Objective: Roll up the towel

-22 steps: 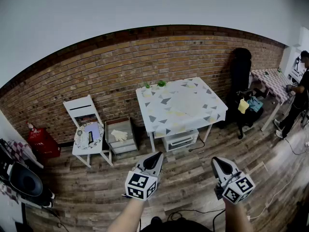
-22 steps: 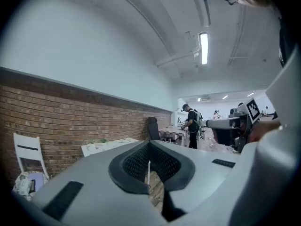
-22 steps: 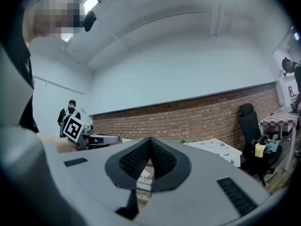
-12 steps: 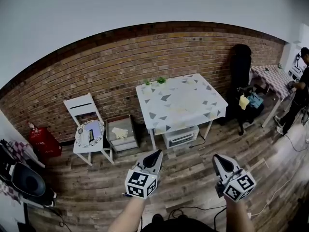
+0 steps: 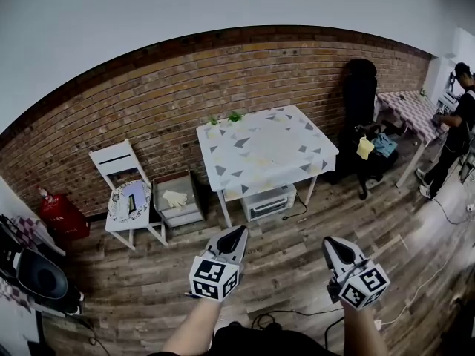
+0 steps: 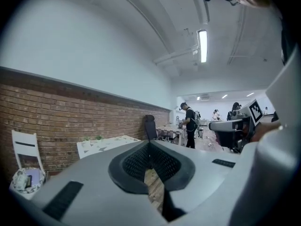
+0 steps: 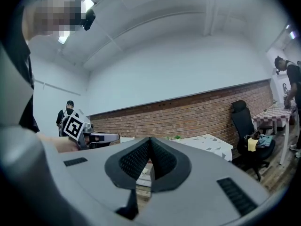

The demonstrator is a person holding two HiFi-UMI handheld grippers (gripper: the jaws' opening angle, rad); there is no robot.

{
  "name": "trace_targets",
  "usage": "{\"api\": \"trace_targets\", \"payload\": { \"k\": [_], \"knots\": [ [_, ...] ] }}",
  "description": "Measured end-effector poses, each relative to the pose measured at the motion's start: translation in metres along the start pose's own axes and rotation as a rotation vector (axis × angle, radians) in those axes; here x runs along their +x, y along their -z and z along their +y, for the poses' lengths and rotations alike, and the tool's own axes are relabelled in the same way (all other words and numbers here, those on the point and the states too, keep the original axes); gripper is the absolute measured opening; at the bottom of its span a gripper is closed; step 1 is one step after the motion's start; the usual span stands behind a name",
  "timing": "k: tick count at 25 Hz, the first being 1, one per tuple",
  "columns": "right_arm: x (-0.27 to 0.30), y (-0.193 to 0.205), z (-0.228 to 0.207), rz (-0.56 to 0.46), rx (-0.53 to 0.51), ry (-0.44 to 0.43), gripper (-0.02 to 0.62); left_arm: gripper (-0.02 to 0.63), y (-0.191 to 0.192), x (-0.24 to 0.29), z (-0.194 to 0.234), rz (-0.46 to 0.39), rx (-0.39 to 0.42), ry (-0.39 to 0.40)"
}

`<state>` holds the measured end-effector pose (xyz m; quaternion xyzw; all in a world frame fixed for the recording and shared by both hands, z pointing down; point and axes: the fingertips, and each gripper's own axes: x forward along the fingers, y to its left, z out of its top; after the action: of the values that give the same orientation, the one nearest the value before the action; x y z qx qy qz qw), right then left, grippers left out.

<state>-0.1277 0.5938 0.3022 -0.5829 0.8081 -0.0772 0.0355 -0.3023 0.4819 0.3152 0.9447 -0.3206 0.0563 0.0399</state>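
A white table (image 5: 263, 148) with a grey triangle pattern stands by the brick wall, well ahead of me across the wood floor. I cannot make out a towel on it from here. My left gripper (image 5: 239, 233) and right gripper (image 5: 329, 242) are held side by side low in the head view, pointing towards the table and far short of it. Both are shut with nothing between the jaws. In the left gripper view the left gripper (image 6: 149, 145) has its pads together, and in the right gripper view the right gripper (image 7: 150, 140) does too.
A white chair (image 5: 117, 170) and an open box (image 5: 175, 199) with pale gloves stand left of the table. A low unit (image 5: 269, 202) sits under it. A black office chair (image 5: 359, 99), a checked table (image 5: 407, 112) and a person (image 5: 459, 128) are at right. Cables (image 5: 297, 316) lie near my feet.
The table, chair and box have shifted left and slightly up in the head view. Both grippers stay shut in nearly the same spot in the view.
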Motion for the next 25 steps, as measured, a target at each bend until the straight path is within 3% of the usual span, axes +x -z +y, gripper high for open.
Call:
{"api": "trace_targets", "payload": {
  "k": [12, 18, 25],
  "knots": [
    [-0.027, 0.014, -0.029, 0.004, 0.056, -0.013, 0.025, 0.018, 0.005, 0.022, -0.039, 0.008, 0.002, 0.014],
    [0.004, 0.018, -0.050, 0.025, 0.054, -0.014, 0.043, 0.018, 0.014, 0.054, -0.019, 0.015, -0.012, 0.031],
    [0.074, 0.028, -0.091, 0.083, 0.066, -0.008, 0.044, 0.018, 0.018, 0.119, 0.033, 0.024, -0.023, 0.049]
  ]
}}
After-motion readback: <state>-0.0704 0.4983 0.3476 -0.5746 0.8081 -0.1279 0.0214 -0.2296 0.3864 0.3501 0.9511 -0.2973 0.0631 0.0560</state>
